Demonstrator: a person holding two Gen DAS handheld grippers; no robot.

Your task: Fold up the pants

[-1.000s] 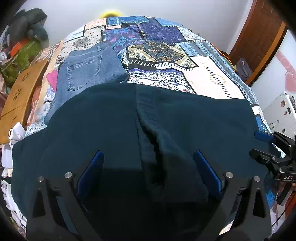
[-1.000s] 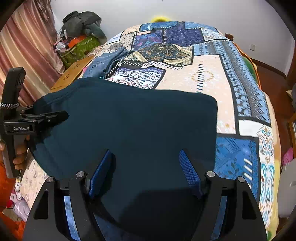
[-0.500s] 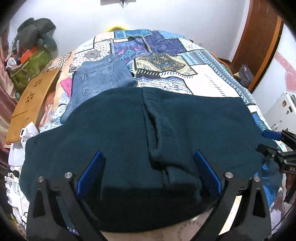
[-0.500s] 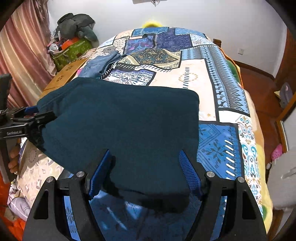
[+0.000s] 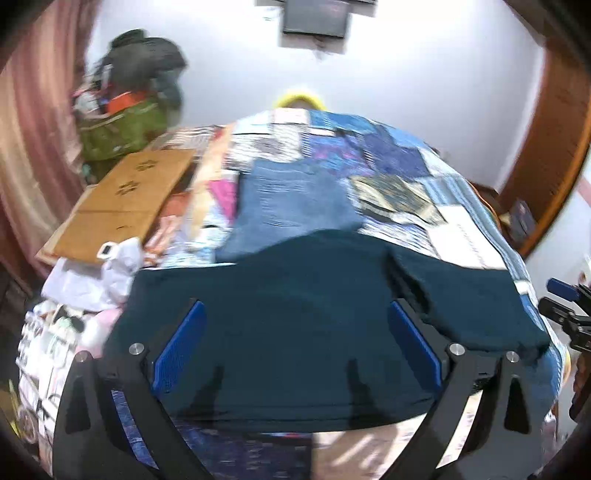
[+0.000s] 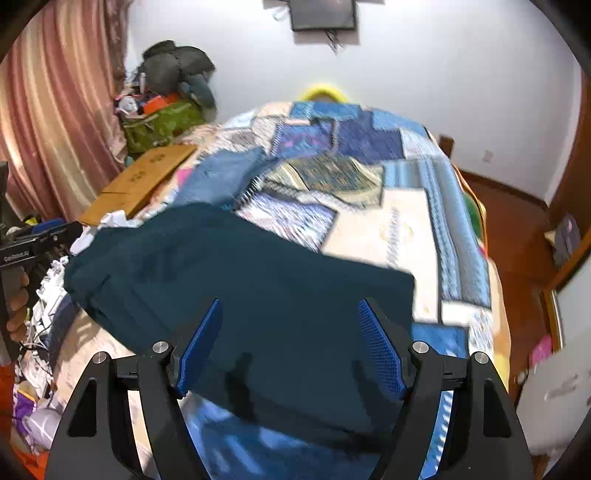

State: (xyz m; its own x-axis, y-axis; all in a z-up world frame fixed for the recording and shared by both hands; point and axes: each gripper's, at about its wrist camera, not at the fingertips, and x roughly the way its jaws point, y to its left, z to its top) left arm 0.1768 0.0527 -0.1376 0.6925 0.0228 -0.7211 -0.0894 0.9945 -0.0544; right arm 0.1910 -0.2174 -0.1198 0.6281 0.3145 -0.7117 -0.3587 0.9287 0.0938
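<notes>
White walls [image 6: 424, 85] with wall-mounted dark screen [image 6: 323, 14]; pink striped curtain [image 6: 55, 110] at left; wooden floor [image 6: 517, 229] and brown door frame [image 5: 554, 147] at right. Bed under patchwork quilt [image 6: 406, 221]; wooden board [image 5: 122, 203] and piled bags [image 6: 166, 107] alongside.

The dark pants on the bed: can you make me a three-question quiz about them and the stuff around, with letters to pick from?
1. Where do the blue jeans lie?
A. beyond the dark pants, farther up the bed
B. on the floor
C. between the jaws of the left gripper

2. What colour are the dark pants?
A. red
B. dark teal
C. yellow

3. How do the jaws of the right gripper stand?
A. shut on a sock
B. shut on nothing
C. apart, holding nothing

Answers: 1 A, the jeans rest on the patchwork quilt behind the pants. 2 B, the cloth is deep blue-green. 3 C, both blue pads stand wide, clear of the cloth.
</notes>
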